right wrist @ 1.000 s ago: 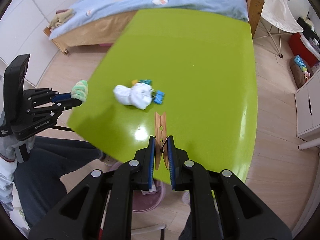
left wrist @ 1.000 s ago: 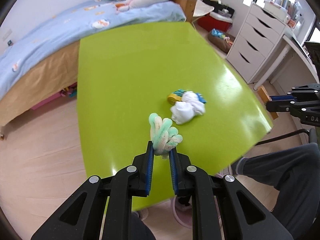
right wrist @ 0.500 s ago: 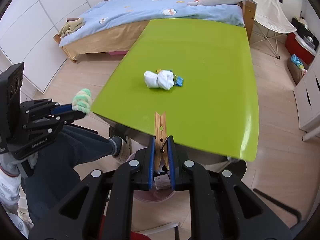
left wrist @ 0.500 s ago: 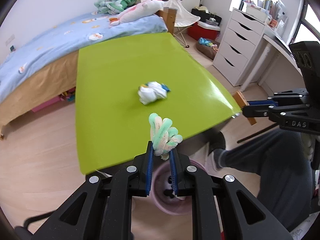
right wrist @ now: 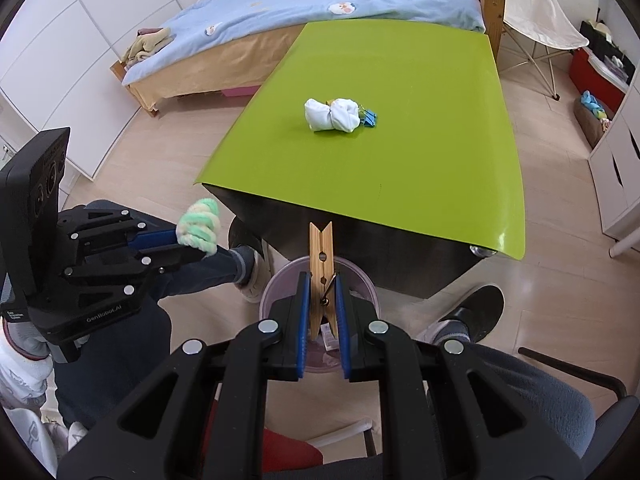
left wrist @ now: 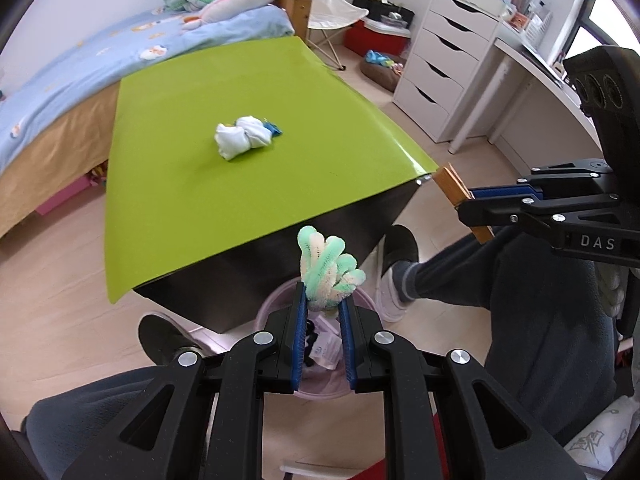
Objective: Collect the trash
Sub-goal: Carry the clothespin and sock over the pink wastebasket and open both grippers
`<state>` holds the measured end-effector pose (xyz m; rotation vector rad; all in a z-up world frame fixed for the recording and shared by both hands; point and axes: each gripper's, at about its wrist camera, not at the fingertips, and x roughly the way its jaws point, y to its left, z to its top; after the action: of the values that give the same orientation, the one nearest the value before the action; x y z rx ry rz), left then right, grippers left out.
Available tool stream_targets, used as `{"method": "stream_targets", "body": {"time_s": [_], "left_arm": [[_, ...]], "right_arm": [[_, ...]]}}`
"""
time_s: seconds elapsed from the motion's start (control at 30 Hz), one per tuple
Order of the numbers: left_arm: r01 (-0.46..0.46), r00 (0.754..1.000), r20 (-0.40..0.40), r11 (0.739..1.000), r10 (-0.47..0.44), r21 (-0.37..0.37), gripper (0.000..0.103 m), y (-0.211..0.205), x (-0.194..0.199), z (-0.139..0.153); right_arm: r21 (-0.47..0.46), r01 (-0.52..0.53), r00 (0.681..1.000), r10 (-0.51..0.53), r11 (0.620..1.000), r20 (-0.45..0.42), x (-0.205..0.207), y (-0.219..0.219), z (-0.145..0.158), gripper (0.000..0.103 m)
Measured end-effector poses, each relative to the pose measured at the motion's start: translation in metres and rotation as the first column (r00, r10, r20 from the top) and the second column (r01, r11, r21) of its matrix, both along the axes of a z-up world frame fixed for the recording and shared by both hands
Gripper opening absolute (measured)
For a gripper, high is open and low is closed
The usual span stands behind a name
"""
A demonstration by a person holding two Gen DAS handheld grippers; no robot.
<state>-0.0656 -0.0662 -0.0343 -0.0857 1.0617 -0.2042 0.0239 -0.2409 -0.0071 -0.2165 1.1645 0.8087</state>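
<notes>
My left gripper [left wrist: 322,304] is shut on a green and cream fuzzy pipe-cleaner bundle [left wrist: 327,270], held above a pink trash bin [left wrist: 280,304] on the floor in front of the table. My right gripper [right wrist: 321,292] is shut on a wooden clothespin [right wrist: 321,256], also above the pink bin [right wrist: 360,276]. The bundle also shows in the right wrist view [right wrist: 199,227], and the clothespin in the left wrist view [left wrist: 456,192]. On the green table [left wrist: 168,184] lie a white crumpled wad [left wrist: 242,136] and a blue binder clip [left wrist: 273,128].
A bed with blue bedding [left wrist: 100,60] stands behind the table. White drawers [left wrist: 444,76] and a desk are at the right. The person's legs and shoes [left wrist: 396,248] flank the bin. A folding chair [right wrist: 536,20] stands beyond the table.
Both grippers have pulled back from over the table and down to the front edge, each still holding its item, and now sit above the pink bin.
</notes>
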Motion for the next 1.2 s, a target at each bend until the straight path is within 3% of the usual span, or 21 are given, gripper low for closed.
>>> {"method": "stream_targets", "body": {"time_s": [0.03, 0.1, 0.13, 0.2, 0.27, 0.33, 0.47, 1.1, 1.13, 1.2], "left_arm": [[0.004, 1.0, -0.001, 1.0, -0.004, -0.005, 0.02, -0.001, 0.0, 0.0], [0.006, 1.0, -0.006, 1.0, -0.006, -0.008, 0.031, -0.001, 0.0, -0.002], [0.005, 1.0, -0.007, 1.0, -0.005, -0.013, 0.041, -0.001, 0.0, -0.002], [0.0, 1.0, -0.014, 1.0, -0.001, -0.027, 0.049, 0.0, 0.0, -0.004], [-0.011, 1.0, -0.014, 0.999, 0.011, -0.041, 0.073, 0.002, 0.0, -0.005], [-0.025, 1.0, -0.013, 0.998, 0.024, -0.049, 0.085, 0.005, -0.001, -0.005], [-0.059, 0.998, -0.001, 0.998, 0.059, -0.034, 0.096, 0.011, -0.002, -0.001], [-0.199, 0.978, 0.055, 0.98, 0.199, -0.007, 0.096, 0.059, -0.017, 0.026], [-0.2, 0.978, 0.056, 0.98, 0.2, -0.007, 0.096, 0.06, -0.017, 0.026], [-0.203, 0.978, 0.058, 0.979, 0.203, -0.007, 0.096, 0.06, -0.017, 0.027]], "right_arm": [[0.001, 0.0, 1.0, 0.0, 1.0, -0.002, 0.0, 0.0, 0.0, 0.012], [0.004, 0.0, 1.0, 0.0, 1.0, -0.007, 0.0, -0.001, -0.001, 0.012], [0.007, 0.001, 1.0, -0.001, 1.0, -0.009, 0.0, -0.002, -0.001, 0.012], [0.011, 0.004, 1.0, -0.003, 1.0, -0.012, 0.0, -0.004, -0.001, 0.012], [0.015, 0.004, 1.0, -0.004, 1.0, -0.014, 0.0, -0.005, -0.001, 0.012], [0.016, 0.005, 1.0, -0.005, 1.0, -0.015, 0.001, -0.006, -0.001, 0.012], [0.019, 0.001, 1.0, -0.001, 1.0, -0.017, -0.001, -0.007, -0.002, 0.012], [0.073, -0.101, 0.994, 0.104, 0.992, -0.038, -0.012, 0.023, 0.0, 0.013], [0.075, -0.104, 0.993, 0.107, 0.992, -0.041, -0.012, 0.024, -0.001, 0.015], [0.072, -0.098, 0.994, 0.101, 0.993, -0.038, -0.011, 0.024, -0.001, 0.048]]}}
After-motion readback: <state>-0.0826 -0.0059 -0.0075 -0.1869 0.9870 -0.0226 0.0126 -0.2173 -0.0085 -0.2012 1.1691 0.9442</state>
